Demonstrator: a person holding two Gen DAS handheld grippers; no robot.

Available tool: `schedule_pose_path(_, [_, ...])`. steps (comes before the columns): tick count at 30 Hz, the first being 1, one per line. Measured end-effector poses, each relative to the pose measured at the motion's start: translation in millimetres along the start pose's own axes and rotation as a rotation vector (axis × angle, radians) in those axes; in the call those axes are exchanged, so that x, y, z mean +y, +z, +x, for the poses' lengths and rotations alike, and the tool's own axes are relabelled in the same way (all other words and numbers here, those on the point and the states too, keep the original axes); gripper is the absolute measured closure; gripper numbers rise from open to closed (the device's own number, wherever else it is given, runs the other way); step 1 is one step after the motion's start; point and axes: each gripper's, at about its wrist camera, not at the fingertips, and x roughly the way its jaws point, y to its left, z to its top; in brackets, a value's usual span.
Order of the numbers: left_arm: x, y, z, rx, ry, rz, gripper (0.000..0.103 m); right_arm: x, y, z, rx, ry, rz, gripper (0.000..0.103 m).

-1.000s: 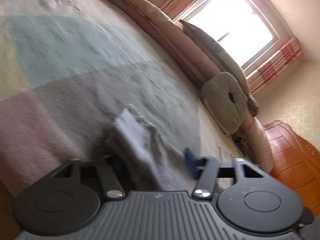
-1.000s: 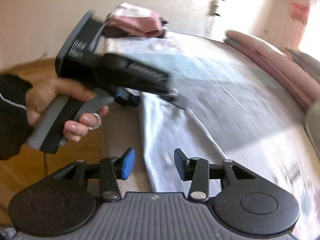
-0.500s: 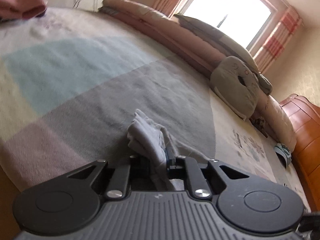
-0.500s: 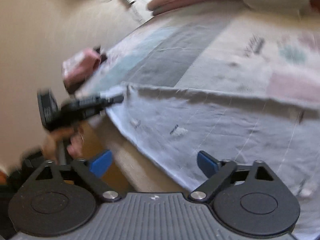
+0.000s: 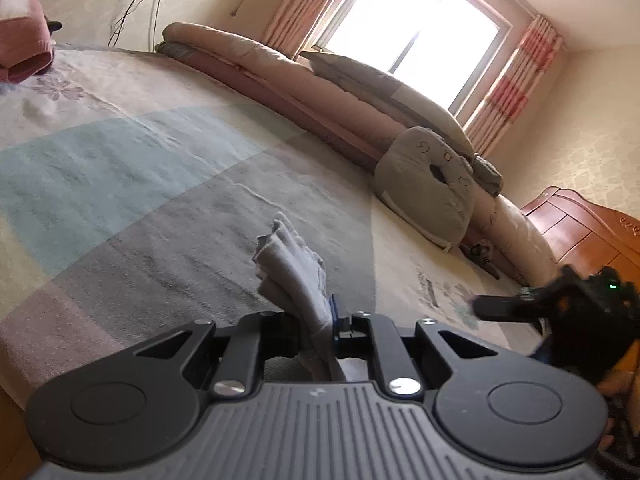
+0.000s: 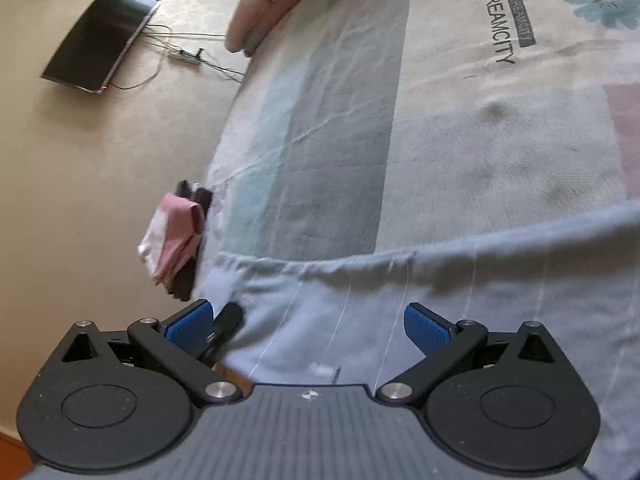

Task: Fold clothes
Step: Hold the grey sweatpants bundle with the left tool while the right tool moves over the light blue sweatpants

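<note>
While left gripper (image 5: 320, 320) pinches grey garment (image 5: 292, 276), right gripper (image 6: 308, 324) hovers above it, fingers spread.

Before you lies the bed (image 6: 460, 152), its sheet in teal, grey and cream blocks. On it rest a pale blue garment (image 6: 460, 304), pink folded clothes (image 6: 172, 236) at one edge, and rolled quilts (image 5: 304, 92) along the far side.

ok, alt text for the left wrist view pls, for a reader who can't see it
The left gripper has its jaws shut on a bunched corner of a pale grey garment, held above a bed with a pastel patchwork sheet. Rolled quilts and a cushion line the far side under a bright window; the right gripper shows blurred at the right edge.
</note>
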Motion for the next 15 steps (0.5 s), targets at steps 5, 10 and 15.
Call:
schedule_pose_path(5, [2, 0, -1, -0.003, -0.019, -0.015, 0.091, 2, 9, 27, 0.024, -0.06, -0.012, 0.0])
schedule_pose_path(10, [3, 1, -3, -0.003, -0.043, -0.026, 0.091, -1, 21, 39, 0.0, -0.058, 0.006, 0.0])
schedule_pose_path(15, [0, 1, -4, -0.008, -0.052, -0.02, 0.091, 1, 22, 38, -0.013, -0.052, 0.029, 0.0])
